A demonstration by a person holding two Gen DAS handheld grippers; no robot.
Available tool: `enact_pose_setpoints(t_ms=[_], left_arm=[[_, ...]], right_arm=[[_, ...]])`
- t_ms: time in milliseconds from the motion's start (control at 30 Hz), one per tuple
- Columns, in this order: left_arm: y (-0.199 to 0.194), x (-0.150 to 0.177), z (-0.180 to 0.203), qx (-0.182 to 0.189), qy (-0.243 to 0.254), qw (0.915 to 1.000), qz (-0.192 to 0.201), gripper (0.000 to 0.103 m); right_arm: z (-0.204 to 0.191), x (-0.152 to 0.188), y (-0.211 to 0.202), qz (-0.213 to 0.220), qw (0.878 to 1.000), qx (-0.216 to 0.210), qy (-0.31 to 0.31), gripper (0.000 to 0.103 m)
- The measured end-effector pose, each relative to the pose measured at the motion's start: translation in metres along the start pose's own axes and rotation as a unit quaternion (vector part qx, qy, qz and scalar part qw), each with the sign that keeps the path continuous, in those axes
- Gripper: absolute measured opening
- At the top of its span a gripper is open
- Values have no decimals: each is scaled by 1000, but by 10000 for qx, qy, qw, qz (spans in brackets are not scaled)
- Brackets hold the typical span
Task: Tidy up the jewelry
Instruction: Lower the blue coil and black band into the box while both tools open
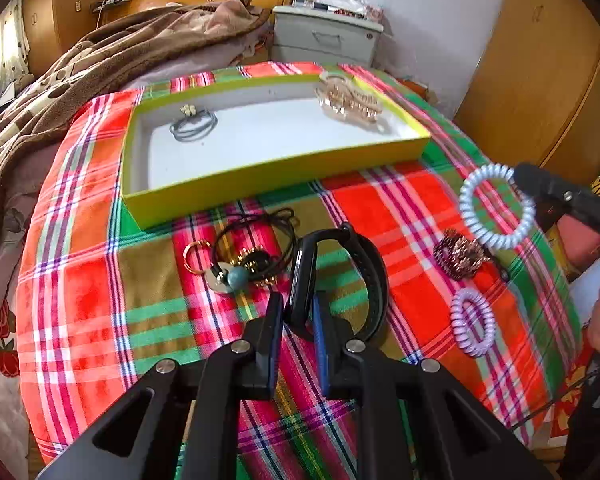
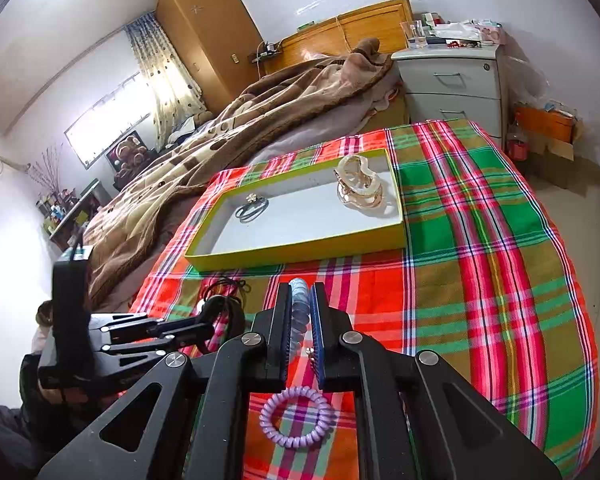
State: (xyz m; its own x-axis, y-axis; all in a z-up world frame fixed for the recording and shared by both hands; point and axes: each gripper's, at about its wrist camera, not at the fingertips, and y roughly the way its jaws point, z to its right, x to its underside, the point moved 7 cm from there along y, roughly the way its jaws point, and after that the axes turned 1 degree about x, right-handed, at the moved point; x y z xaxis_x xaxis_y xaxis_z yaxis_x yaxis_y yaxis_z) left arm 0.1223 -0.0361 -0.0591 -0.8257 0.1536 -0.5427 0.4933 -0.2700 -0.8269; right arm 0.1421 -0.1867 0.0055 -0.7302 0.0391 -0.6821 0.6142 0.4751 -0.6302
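Yellow tray [image 1: 276, 168] holds one hair tie [image 1: 193, 126] and claw clips [image 1: 350, 102]. Left tool [image 1: 298, 308] clamps the black watch [image 1: 304, 276]; right tool [image 2: 300, 300] clamps the blue coil tie [image 2: 299, 312]. Necklaces [image 1: 244, 256], purple coil [image 1: 473, 322] remain.

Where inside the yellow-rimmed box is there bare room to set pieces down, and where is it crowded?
Inside the box, the white floor is bare between the grey hair ties at the left and the gold hair claws in the far right corner, and along the near wall. The cloth in front of the box is crowded around the black watch.
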Motion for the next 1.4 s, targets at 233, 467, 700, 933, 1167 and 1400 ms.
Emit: enact_pose_setpoints(t_ms=[233, 467, 700, 933, 1167, 1400], left_arm=[[-17, -13, -13, -49, -113, 9997, 206, 15], [-26, -37, -39, -136, -377, 9983, 430, 15], [-20, -65, -72, -264, -639, 9964, 495, 15], [-2, -92, -94, -416, -711, 9953, 501, 15], [27, -104, -107, -450, -771, 9957, 266, 15], [47, -105, -112, -463, -827, 9955, 75, 15]], right_arm=[[-8, -12, 4, 41, 9999, 20, -99, 10], [-15, -40, 17, 121, 9996, 138, -215, 10], [-23, -77, 52, 81, 9994, 118, -314, 10], [-23, -103, 109, -259, 9989, 209, -331, 10], [-18, -112, 163, -721, 9970, 140, -252, 10], [-13, -116, 197, -1033, 9946, -7, -106, 10]])
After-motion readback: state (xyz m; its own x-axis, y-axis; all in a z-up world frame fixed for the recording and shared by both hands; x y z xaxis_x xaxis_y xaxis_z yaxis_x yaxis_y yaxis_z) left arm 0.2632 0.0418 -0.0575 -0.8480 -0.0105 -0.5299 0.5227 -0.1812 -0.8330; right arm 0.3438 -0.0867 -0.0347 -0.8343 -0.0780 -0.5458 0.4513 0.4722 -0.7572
